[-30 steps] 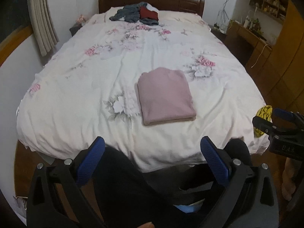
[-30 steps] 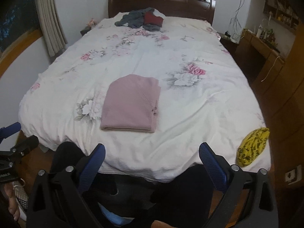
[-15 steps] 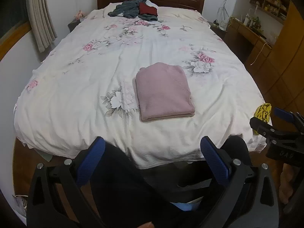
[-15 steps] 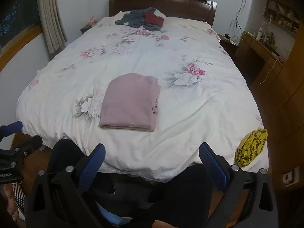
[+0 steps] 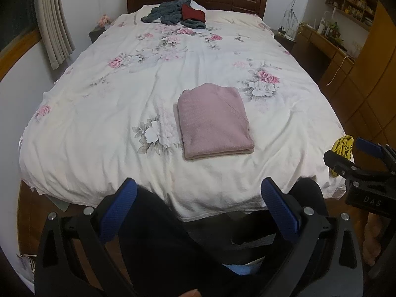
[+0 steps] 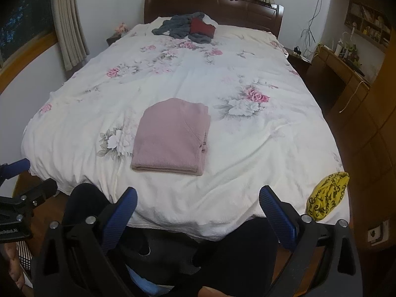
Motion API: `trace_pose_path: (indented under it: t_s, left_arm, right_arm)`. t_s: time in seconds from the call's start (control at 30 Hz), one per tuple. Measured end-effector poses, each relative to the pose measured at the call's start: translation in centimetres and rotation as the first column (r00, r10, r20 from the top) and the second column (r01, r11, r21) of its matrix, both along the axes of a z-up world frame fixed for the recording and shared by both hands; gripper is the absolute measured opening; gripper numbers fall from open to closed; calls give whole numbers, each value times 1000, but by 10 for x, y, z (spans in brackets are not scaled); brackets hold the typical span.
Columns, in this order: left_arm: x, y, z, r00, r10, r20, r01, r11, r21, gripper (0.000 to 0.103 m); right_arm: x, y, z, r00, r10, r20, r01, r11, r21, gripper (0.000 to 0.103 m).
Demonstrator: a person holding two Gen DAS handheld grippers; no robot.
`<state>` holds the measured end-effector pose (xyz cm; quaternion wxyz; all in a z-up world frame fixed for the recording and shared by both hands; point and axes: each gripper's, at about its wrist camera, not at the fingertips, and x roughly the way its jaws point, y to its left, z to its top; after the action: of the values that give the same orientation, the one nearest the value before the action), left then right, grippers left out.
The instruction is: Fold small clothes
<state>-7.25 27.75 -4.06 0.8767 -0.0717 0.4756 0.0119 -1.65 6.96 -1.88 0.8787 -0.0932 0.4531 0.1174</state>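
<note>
Pink sweater (image 5: pixel 214 121) lies folded into a neat rectangle on the bed (image 5: pixel 99 128), a little back from the foot edge and roughly midway between the two side edges. Compared with a second ago the bed shows from a touch farther back and higher in both wrist views, so both tools have drawn away from the sweater; it has not shifted. That suggests this piece is finished and the next garment is due.

Left gripper (image 5: pixel 198 203) hangs off the foot edge above dark trousers, fingers spread wide and holding nothing. Right gripper (image 6: pixel 198 205) is the same: released, empty, off the foot edge.

Candidates for the next fold are a grey and red heap of clothes (image 5: pixel 177 14) at the head edge by the headboard, and a yellow patterned cloth (image 6: pixel 328 195) at the foot corner on the right side. How many pieces the heap holds is hard to tell at that range. The yellow cloth is partly hidden behind the right gripper in the left view, and the person's legs cover the floor below.
</note>
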Motion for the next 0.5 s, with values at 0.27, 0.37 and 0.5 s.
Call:
trace_pose_path:
  t_s: [0.27, 0.37, 0.5]
  left_arm:
    - [3, 6, 4, 1000, 3, 4, -3, 1000, 6, 100]
    - [3, 6, 5, 1000, 7, 6, -7, 1000, 9, 100]
    - [4, 4, 7, 1000, 9, 9, -9, 1000, 19, 100]
  right_arm:
    - [2, 4, 0, 1000, 12, -6, -12, 1000, 6, 99]
    - [2, 5, 0, 1000, 19, -7, -19, 1000, 7, 99]
    - [2, 5, 0, 1000, 27, -4, -27, 1000, 13, 99]
